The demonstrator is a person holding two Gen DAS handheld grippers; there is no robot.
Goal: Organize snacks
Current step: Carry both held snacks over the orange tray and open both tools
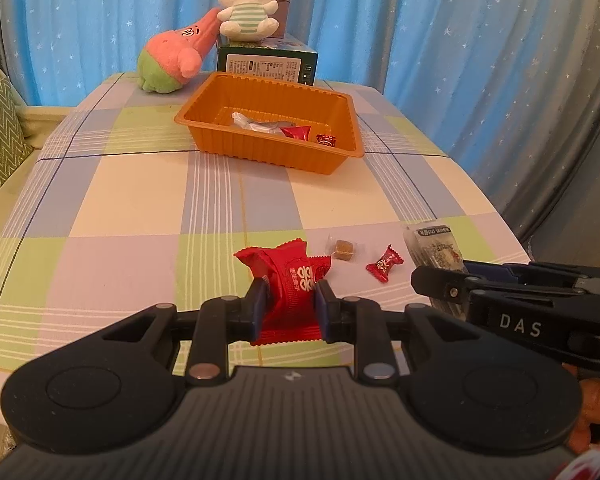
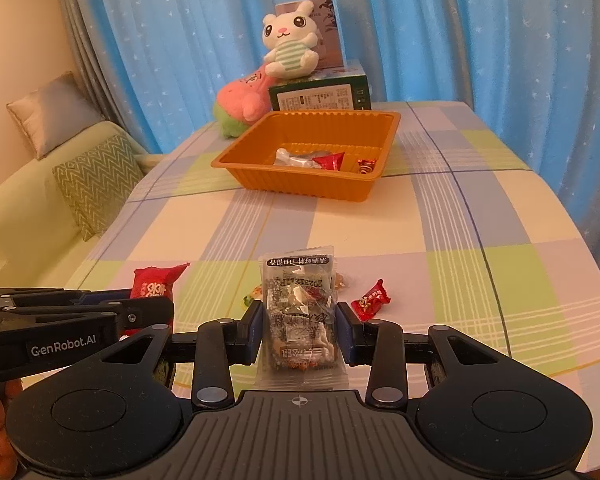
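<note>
My left gripper (image 1: 291, 294) is shut on a red snack packet (image 1: 290, 280), held just above the checked tablecloth; the same packet (image 2: 154, 286) shows at the left of the right wrist view. A clear packet of mixed snacks (image 2: 300, 312) is pinched between the pads of my right gripper (image 2: 302, 316), which is shut on it; its end (image 1: 434, 246) pokes out beyond the right gripper in the left wrist view. The orange tray (image 1: 260, 148) (image 2: 292, 184) stands farther back, with a silver wrapper and two red candies inside. A brown cube candy (image 1: 343, 249) and a small red candy (image 1: 384, 266) (image 2: 371, 302) lie on the cloth.
Behind the tray stand a green box (image 1: 266, 65) with a white rabbit plush (image 1: 247, 2) on it and a pink-green plush (image 1: 172, 60). Blue star curtains hang behind. A sofa with cushions (image 2: 94, 184) borders the table's left edge.
</note>
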